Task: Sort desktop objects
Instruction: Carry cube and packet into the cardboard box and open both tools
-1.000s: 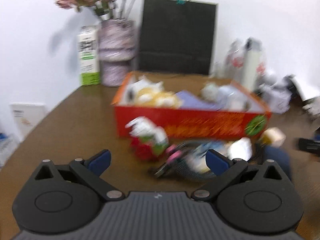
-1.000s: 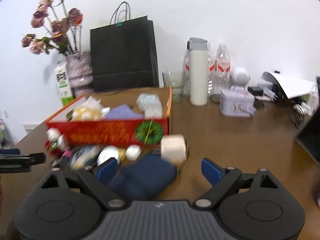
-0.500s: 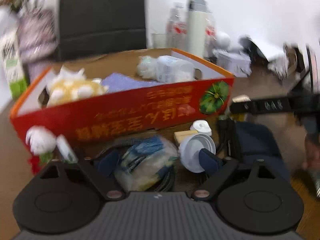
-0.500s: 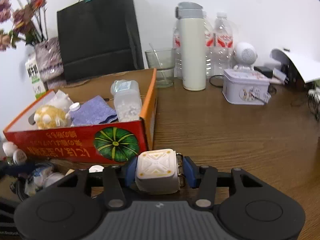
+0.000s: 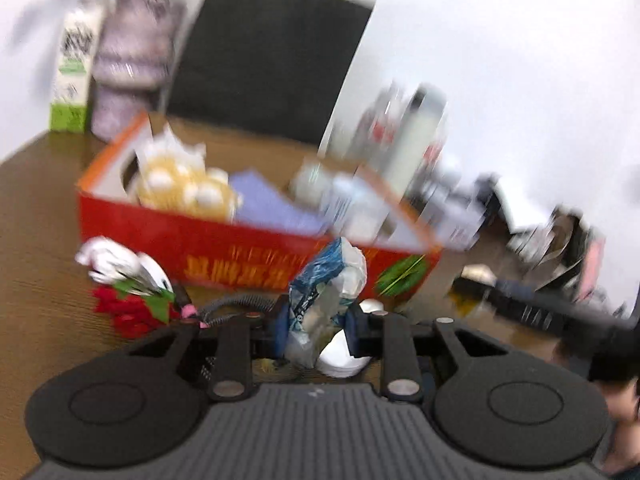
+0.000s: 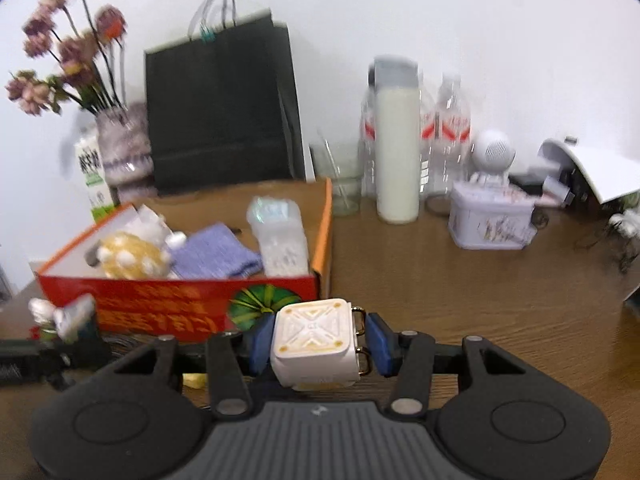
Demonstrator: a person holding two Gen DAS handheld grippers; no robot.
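In the left wrist view my left gripper (image 5: 317, 328) is closing on a crumpled blue-and-white plastic packet (image 5: 328, 280). Its blue pads press the packet's lower part, in front of the red cardboard box (image 5: 224, 248). My right gripper (image 6: 319, 344) is shut on a white cube with an orange pattern (image 6: 310, 328). It holds the cube just off the near right corner of the red box (image 6: 160, 304). The box holds a yellow plush ball (image 6: 132, 256), a purple cloth (image 6: 212, 256) and a clear plastic container (image 6: 280, 240).
A red-and-white plush toy (image 5: 124, 280), a coiled cable (image 5: 236, 304) and a white lid (image 5: 340, 356) lie before the box. Behind stand a black paper bag (image 6: 220, 112), a flower vase (image 6: 124, 144), a milk carton (image 6: 92, 176), a glass (image 6: 340, 188), a white flask (image 6: 396, 148), bottles and a tin (image 6: 492, 216).
The left gripper's jaws came together from wide open onto the blue-and-white packet, and its view swung. The right gripper closed on the white cube and has moved with it along the box.
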